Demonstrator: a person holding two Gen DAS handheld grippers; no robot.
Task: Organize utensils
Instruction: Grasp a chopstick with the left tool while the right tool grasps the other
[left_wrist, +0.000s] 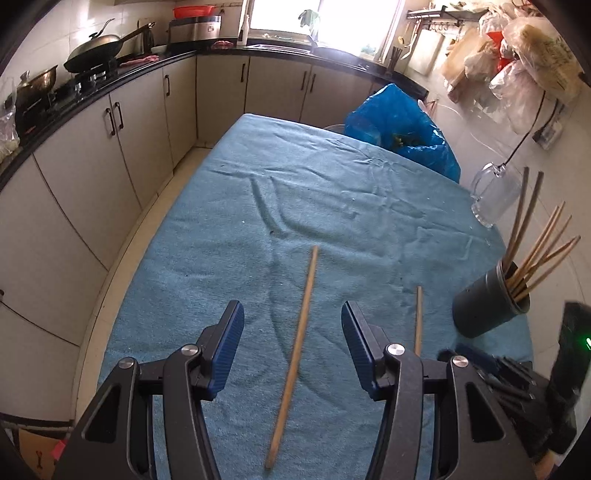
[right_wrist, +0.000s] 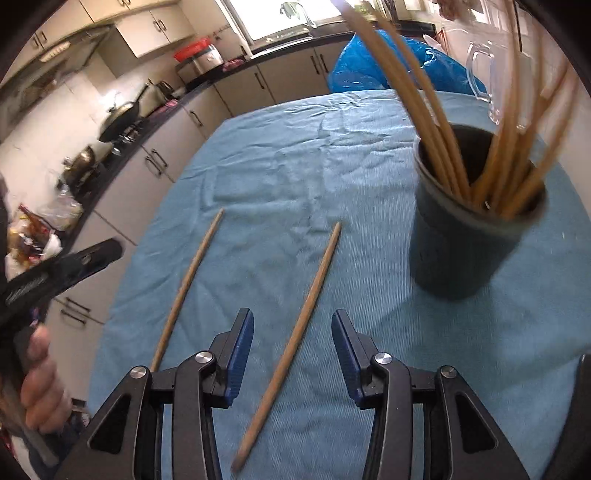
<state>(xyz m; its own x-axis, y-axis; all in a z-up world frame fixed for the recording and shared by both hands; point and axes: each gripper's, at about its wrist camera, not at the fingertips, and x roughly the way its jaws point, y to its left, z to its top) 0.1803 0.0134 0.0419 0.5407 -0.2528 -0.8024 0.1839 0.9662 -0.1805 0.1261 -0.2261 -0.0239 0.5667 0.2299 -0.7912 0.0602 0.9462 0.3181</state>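
Two wooden chopsticks lie on the blue tablecloth. In the left wrist view, one chopstick lies between the jaws of my open left gripper; the second chopstick lies just right of it. In the right wrist view, the second chopstick lies between the jaws of my open right gripper, and the first chopstick lies to its left. A dark cup holding several chopsticks stands at the right; it also shows in the left wrist view. Neither gripper holds anything.
A clear glass mug stands at the table's right edge behind the cup. A blue plastic bag sits at the far end. Kitchen cabinets and a stove with a wok run along the left. The left gripper shows at the left of the right wrist view.
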